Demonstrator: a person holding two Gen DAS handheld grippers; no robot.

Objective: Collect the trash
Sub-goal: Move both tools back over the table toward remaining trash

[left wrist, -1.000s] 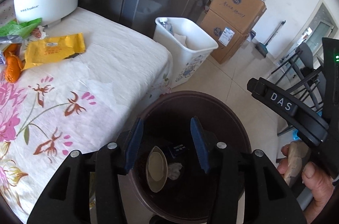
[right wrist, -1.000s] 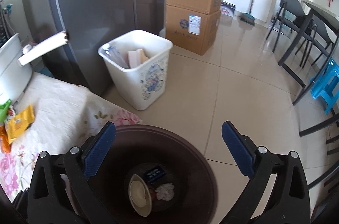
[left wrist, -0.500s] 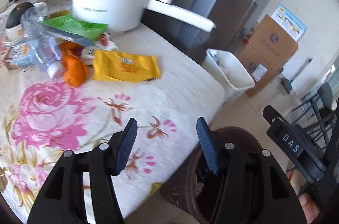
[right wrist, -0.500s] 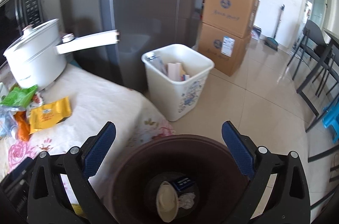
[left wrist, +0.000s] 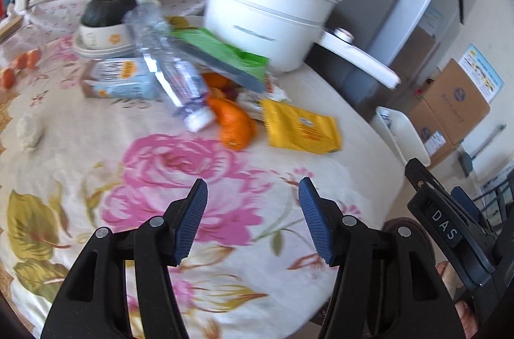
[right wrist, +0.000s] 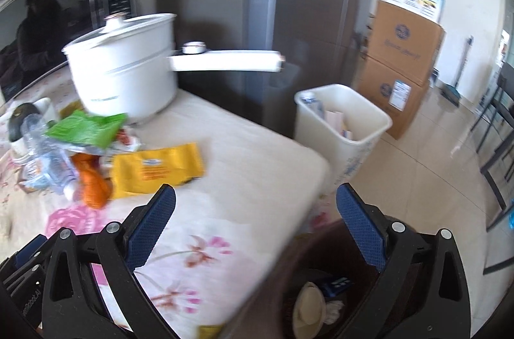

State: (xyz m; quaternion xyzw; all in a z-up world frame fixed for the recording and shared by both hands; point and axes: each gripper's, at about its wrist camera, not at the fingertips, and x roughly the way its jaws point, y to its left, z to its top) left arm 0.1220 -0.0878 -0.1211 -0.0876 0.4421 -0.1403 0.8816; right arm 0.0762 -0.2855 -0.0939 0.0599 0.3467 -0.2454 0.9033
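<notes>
Blue ribbed pads line the left gripper [left wrist: 252,218], whose jaws have just been opening and now stand apart with nothing between them, over the pink rose print of the cream floral tablecloth [left wrist: 80,152]. The right gripper [right wrist: 255,226] is spread wide and empty above the table's near corner, with the round dark-brown bin [right wrist: 324,271] below it on the floor; a cream cup-like piece, a dark blue wrapper and a crumpled white scrap lie inside the bin.

Farther along the cloth sits the trash pile: a flat yellow foil packet [left wrist: 300,127], an orange crumpled wrapper [left wrist: 233,124] just beside it, a crushed clear plastic bottle [left wrist: 170,72] lying slantwise, a pale blue carton [left wrist: 122,79] and a green plastic bag [left wrist: 221,50]. Behind them stands a white lidded electric pot [left wrist: 270,18] with a long handle. Beyond the table, a white rectangular wastebasket [right wrist: 343,124] stands on the tiled floor before stacked brown cardboard boxes [right wrist: 401,63].
</notes>
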